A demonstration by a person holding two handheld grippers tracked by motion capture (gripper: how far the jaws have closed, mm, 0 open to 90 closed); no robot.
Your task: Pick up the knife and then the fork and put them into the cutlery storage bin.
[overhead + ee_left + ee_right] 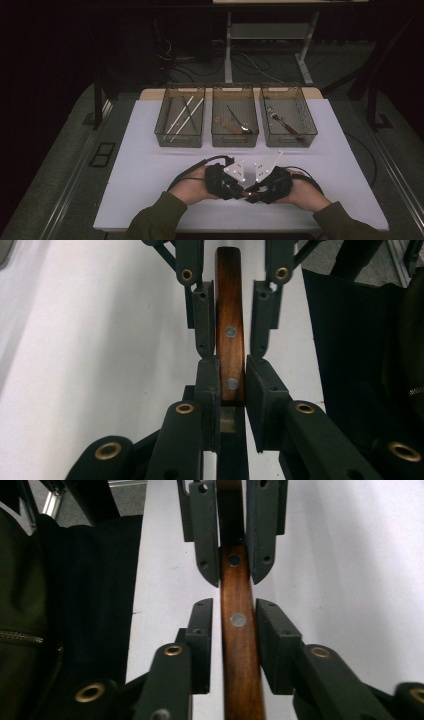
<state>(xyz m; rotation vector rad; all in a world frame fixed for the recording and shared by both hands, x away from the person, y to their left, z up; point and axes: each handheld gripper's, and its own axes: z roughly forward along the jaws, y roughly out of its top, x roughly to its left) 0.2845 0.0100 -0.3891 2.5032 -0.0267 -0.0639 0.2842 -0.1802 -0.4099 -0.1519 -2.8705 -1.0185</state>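
Brown wooden handle [229, 335] with silver rivets; white table [150, 165].

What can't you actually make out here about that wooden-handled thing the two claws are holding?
- Working end of the wooden handle: in the left gripper view, its own jaws cover it.
- Handle's far end: right gripper view, cut off by the bottom edge.
- Handle in the high view: too small, hidden between the left gripper and right gripper.
- Utensils in the middle bin: too small to tell.

Three bins [234, 122], two claws [245, 191]
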